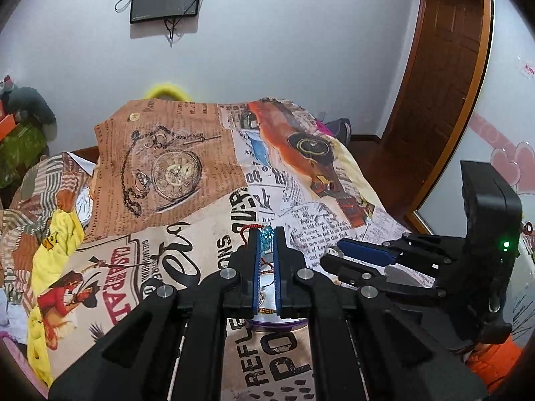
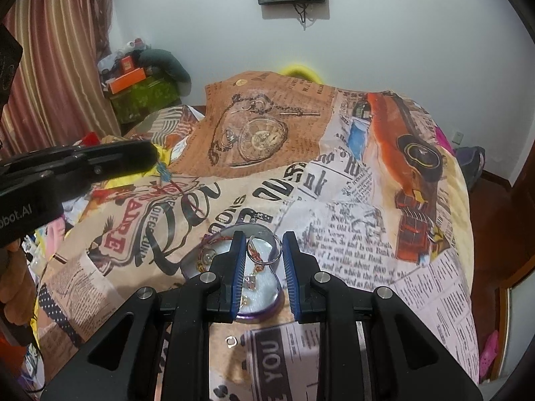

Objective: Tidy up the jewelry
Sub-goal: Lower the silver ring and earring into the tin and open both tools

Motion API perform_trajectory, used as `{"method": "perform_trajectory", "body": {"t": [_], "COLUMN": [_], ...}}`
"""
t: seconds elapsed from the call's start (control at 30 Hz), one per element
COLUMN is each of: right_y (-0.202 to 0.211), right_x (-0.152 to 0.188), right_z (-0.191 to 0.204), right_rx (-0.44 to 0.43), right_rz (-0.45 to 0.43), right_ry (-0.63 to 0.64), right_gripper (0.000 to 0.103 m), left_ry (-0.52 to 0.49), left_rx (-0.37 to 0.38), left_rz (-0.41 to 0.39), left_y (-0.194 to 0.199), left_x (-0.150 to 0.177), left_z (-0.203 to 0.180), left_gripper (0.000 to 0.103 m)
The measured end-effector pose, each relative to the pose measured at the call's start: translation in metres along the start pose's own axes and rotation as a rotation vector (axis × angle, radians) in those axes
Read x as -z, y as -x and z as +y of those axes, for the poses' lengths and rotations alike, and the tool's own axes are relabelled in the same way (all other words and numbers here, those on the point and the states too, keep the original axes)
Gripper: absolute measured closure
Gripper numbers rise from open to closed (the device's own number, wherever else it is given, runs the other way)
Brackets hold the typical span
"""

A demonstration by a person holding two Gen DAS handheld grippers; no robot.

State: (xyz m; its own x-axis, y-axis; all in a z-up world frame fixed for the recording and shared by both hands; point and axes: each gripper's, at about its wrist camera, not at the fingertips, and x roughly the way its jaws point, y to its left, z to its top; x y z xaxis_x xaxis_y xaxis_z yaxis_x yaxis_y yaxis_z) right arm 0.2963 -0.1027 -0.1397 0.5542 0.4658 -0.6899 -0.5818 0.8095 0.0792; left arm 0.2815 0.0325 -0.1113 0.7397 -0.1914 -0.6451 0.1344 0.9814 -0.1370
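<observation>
Left wrist view: the left tongs sit at the lower centre of the frame, pressed nearly together and pinching a blue bead between their tips. A red cord loops out from the bead to the upper left and trails down between the blue pads. Below the tongs, the rim of a round box with a purple edge shows on the bed cover, a cloth printed with newspaper text, a pocket watch and an orange car. The right tongs reach in from the right of the frame, near the left pair; from this side it is hard to tell how wide they stand.

In the right wrist view, the right tongs are spread, with the open round box directly under and between them at the lower centre. A silver ring stands tilted at the far edge of the box, in the gap between the pads without clearly touching either. Small trinkets lie on the white lining, and a red bracelet rests on the clear lid just to the left. A small square metal piece lies on the cover below the box. The left tongs enter from the left of the frame, the blue bead and red cord hanging from their tip above the cover.
</observation>
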Motion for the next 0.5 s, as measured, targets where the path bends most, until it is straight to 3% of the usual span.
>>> {"method": "perform_trajectory", "body": {"t": [0.5], "right_y": [-0.040], "right_x": [0.017], "right_z": [0.010], "right_rx": [-0.003], "right_rz": [0.124], "right_ry": [0.075], "right_gripper": [0.083], "left_ry": [0.063], "left_rx": [0.082], "left_rz": [0.196], "left_y": [-0.061], "left_x": [0.044], "left_z": [0.010], "left_gripper": [0.098]}}
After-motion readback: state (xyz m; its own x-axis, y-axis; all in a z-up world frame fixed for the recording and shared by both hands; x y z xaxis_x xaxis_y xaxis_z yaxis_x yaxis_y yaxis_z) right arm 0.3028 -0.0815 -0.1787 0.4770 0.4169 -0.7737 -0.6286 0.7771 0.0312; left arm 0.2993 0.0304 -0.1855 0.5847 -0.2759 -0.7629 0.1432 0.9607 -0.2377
